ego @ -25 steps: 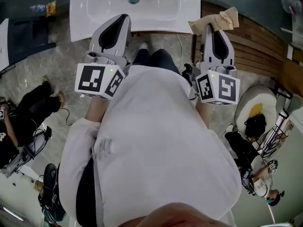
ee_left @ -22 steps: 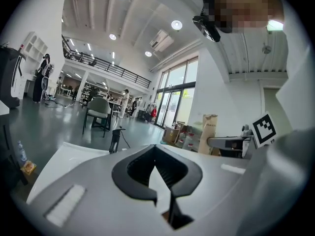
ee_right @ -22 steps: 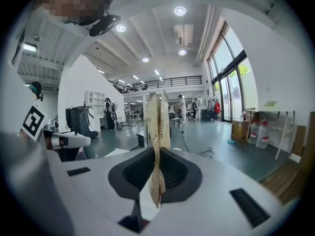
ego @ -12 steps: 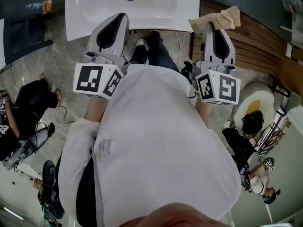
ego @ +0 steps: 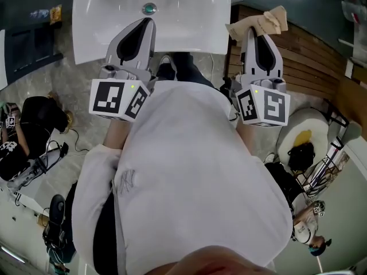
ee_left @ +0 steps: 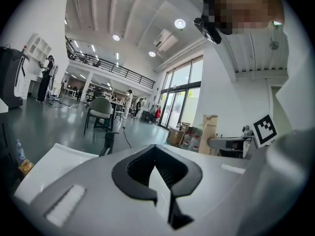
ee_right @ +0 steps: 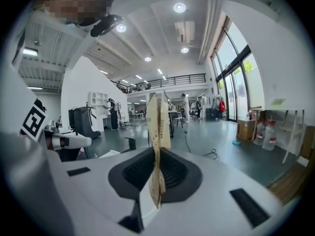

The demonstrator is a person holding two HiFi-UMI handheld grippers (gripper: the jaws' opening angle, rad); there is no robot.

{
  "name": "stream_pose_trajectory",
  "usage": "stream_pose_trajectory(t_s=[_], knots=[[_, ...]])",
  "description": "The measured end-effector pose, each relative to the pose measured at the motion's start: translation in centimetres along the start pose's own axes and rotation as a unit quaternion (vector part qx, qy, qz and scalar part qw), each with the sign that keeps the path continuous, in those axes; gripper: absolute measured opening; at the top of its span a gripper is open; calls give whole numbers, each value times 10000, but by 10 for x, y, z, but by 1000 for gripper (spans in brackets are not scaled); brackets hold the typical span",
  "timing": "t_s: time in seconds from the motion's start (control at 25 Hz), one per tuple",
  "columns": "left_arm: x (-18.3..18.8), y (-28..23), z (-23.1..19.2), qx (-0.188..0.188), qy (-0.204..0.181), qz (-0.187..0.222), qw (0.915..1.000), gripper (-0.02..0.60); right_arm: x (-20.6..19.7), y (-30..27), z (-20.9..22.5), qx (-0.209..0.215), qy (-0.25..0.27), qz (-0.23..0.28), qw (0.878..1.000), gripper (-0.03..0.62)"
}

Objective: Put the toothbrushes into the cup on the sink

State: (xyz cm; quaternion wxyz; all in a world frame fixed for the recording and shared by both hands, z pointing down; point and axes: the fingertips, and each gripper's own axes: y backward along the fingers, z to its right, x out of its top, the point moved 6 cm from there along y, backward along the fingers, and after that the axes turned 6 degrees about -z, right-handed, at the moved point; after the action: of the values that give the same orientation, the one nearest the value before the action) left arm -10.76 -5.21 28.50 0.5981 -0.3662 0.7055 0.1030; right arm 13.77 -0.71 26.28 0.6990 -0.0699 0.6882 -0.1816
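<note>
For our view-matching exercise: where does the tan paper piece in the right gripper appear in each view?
Head view: tan paper piece, upper right.
Left gripper view: probably the upright tan shape, centre right.
Right gripper view: centre, clamped edge-on.
Shared landmark: right gripper.

I see a tan paper packet [ego: 264, 23] pinched upright at one o'clock; the white sink [ego: 189, 24] sits at twelve.

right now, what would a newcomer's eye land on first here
The right gripper stands out: it is shut on a beige paper at the head view's upper right. The left gripper is shut on nothing, at the near edge of the white sink along the top. No toothbrush or cup shows in any view.
</note>
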Motion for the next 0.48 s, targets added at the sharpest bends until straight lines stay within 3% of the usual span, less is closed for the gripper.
stream_pose_trajectory(t_s=[0.48], knots=[[8, -51, 11, 396, -26, 32, 9992, -3, 17, -50, 64, 314, 52, 61, 9995, 35]])
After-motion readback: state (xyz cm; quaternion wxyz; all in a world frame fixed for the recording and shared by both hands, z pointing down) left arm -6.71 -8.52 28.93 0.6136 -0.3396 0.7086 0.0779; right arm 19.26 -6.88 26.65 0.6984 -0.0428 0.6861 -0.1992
